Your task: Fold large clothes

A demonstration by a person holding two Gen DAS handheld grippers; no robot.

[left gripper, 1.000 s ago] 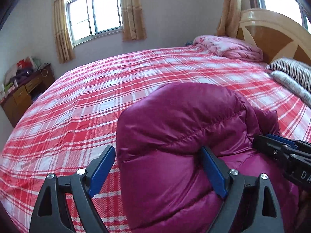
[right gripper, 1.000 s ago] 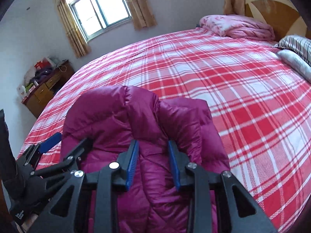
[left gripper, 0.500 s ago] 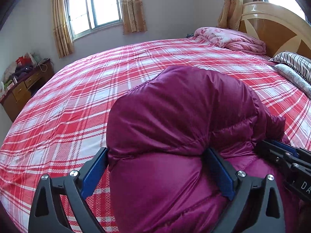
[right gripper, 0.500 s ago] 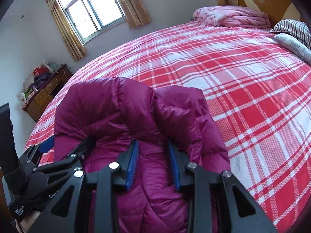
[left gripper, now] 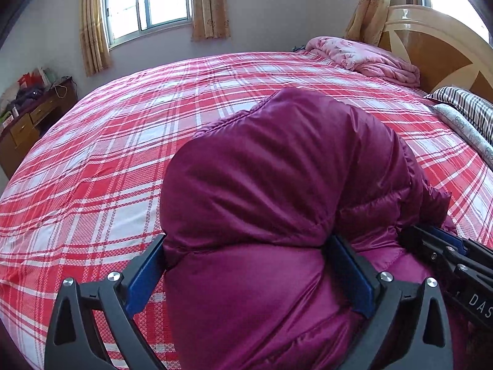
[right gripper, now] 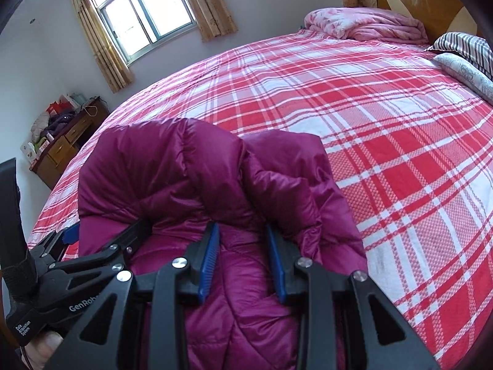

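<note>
A puffy magenta jacket (left gripper: 277,185) lay bunched at the near edge of the bed (left gripper: 123,141), on its red plaid cover. The left gripper (left gripper: 246,265) stood wide apart, its blue pads (left gripper: 143,273) pressed against either side of a thick fold of the jacket, grasping it. The right gripper (right gripper: 243,256), just to the right of it, clenched a narrower fold between its pads (right gripper: 209,262). A pink quilt (left gripper: 363,58) lay far right by the headboard (left gripper: 437,52), and a wooden desk (left gripper: 27,117) stood far left.

A home bedroom: plaid-covered bed (left gripper: 123,154), wooden headboard (left gripper: 431,49), curtained window (left gripper: 148,0), cluttered dresser (left gripper: 27,117).
</note>
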